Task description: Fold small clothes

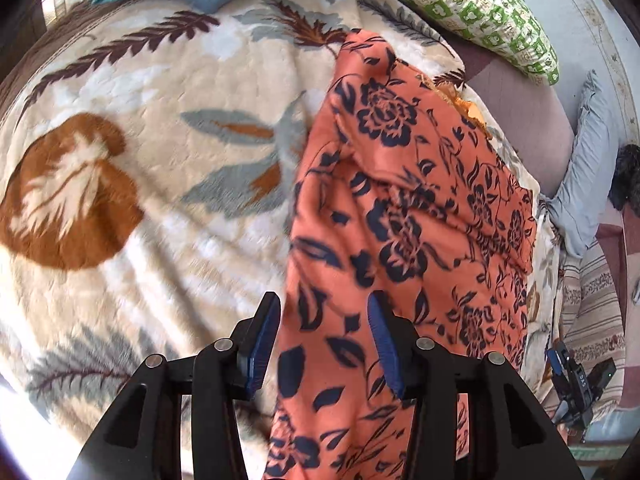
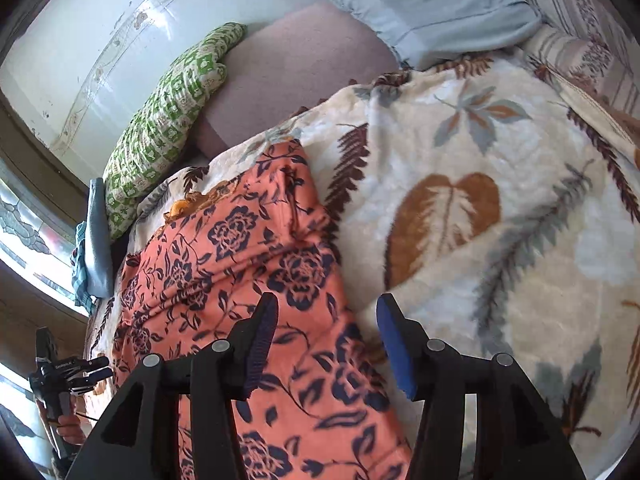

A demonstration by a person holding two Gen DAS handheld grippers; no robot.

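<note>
Evidently we are between folds: the orange floral garment [image 1: 400, 208] lies in a long doubled strip on the leaf-patterned blanket [image 1: 160, 160], and both the left gripper [image 1: 324, 340] and right gripper [image 2: 326, 340] hang above it with jaws parted, grasping nothing. Next we judge each must take an end and fold across. We see no containers
</note>
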